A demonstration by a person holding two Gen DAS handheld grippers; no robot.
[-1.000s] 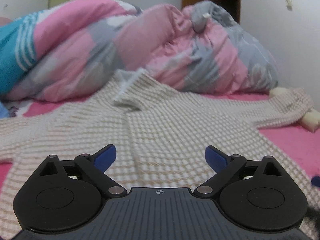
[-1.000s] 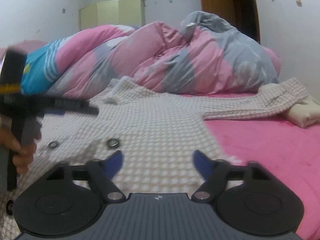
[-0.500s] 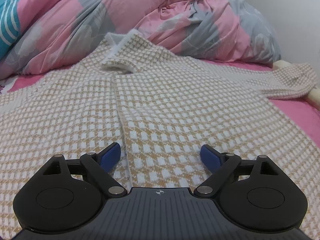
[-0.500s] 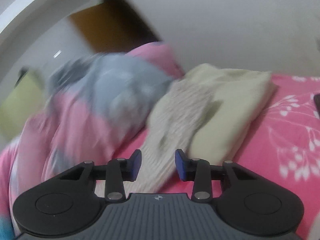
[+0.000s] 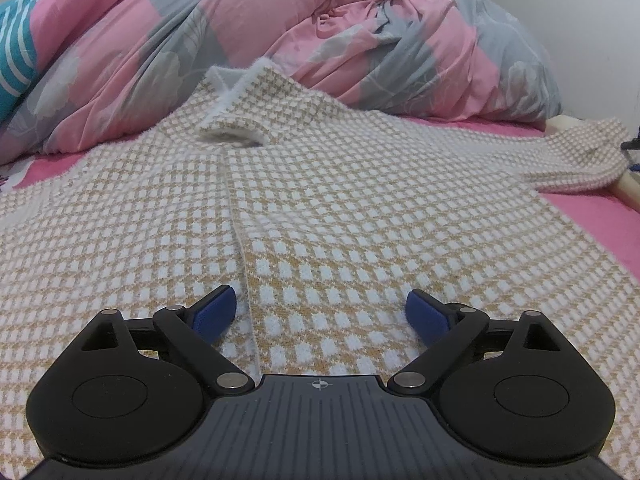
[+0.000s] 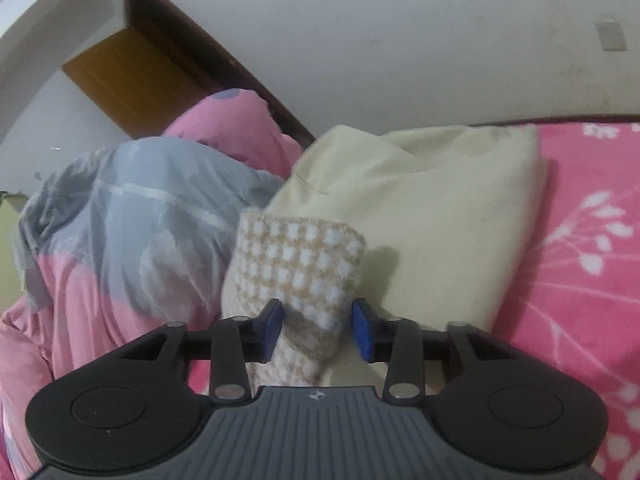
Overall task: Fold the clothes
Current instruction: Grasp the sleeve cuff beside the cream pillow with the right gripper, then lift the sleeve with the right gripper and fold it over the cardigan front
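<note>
While the checked sweater lies flat and face up on the pink bed, with its collar at the far end by the piled quilt, the step in hand looks like folding in a sleeve. The sleeve end sits far out to the right, resting against a cream pillow.

The right gripper has just been closing. Its blue pads now stand on either side of the sleeve end, with the cloth between them. The left pad looks to touch the cloth, but I can see a gap at the right pad, so it is not pinching yet.

The left gripper is spread wide and holds nothing. It hangs low over the near part of the sweater, by the middle seam.

To do this well, squeeze the sleeve end firmly, catching both layers. Then carry it low across the chest and lay it straight. The knit is soft and stretchy, so a hard pull could drag the whole sweater crooked.
</note>
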